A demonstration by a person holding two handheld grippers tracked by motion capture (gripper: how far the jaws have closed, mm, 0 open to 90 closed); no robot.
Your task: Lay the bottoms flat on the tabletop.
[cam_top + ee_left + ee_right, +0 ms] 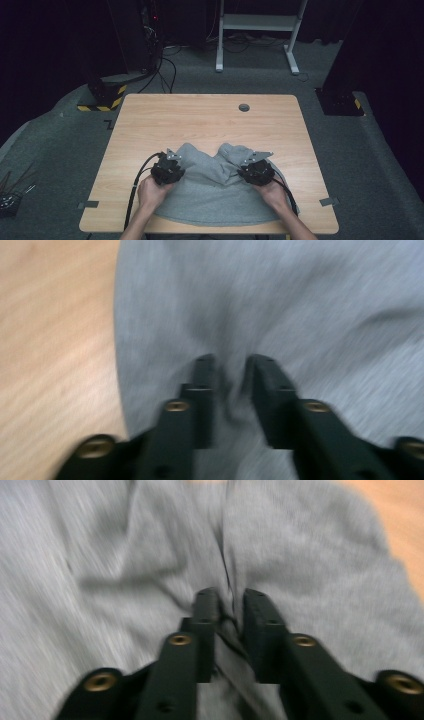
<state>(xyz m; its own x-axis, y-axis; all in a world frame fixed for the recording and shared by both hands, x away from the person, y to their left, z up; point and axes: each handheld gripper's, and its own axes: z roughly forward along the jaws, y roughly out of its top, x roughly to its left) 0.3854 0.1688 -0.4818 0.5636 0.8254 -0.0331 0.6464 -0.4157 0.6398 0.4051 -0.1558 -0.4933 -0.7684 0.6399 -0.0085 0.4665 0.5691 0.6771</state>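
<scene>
My 2 grippers, left [227, 371] and right [231, 605], each pinch the grey sweatshirt [215, 192]; next I should lift evenly to fold.

The left hand-held gripper [229, 371] rises from the bottom of its own view, its two black jaws drawn close with a narrow gap between them. A small fold of grey fabric is pinched in that gap — the cloth puckers and darkens right at the tips. The grey garment [310, 310], a soft knit, covers most of the view, with shallow creases running away from the pinch and one darker wrinkle at the right. Its edge runs top to bottom at the left, and beyond it lies the light wood table [55, 340] — blurred throughout.
</scene>
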